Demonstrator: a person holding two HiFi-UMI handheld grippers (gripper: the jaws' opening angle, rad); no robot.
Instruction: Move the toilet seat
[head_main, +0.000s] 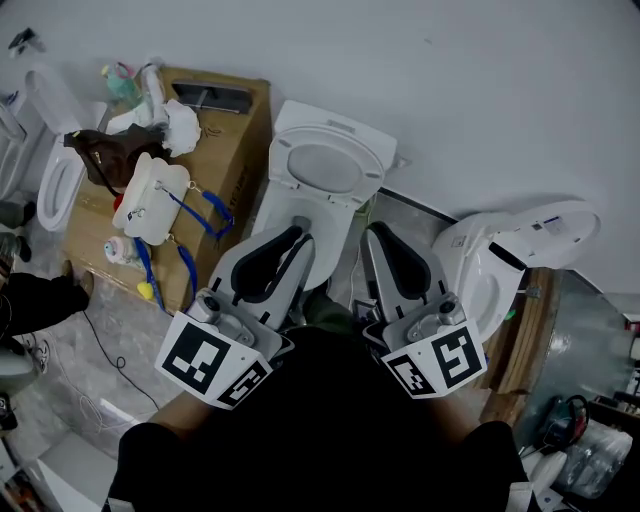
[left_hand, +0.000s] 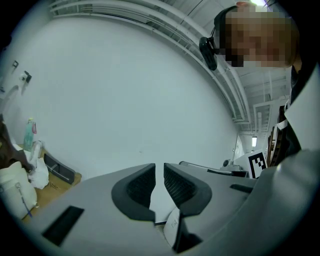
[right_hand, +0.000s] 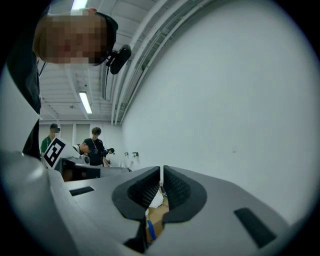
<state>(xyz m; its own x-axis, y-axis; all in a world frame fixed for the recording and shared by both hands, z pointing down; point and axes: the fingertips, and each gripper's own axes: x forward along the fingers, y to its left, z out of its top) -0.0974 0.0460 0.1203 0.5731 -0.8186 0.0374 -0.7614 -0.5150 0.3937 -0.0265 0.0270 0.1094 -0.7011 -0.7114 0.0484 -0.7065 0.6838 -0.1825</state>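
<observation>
A white toilet (head_main: 322, 165) stands against the wall in the head view, its oval seat facing up below the tank. My left gripper (head_main: 298, 236) hovers just in front of the bowl, shut with nothing between its jaws. To the right of the bowl my right gripper (head_main: 373, 234) is held beside it, also shut and empty. In the left gripper view the closed left gripper (left_hand: 159, 172) points up at the bare white wall. In the right gripper view the closed right gripper (right_hand: 161, 176) does the same. Neither gripper touches the seat.
A cardboard box (head_main: 232, 160) with bags and bottles on it stands left of the toilet. A second toilet (head_main: 525, 245) lies tilted at the right by a wooden board, and a third toilet (head_main: 55, 175) is at far left. People stand in the background (right_hand: 95, 145).
</observation>
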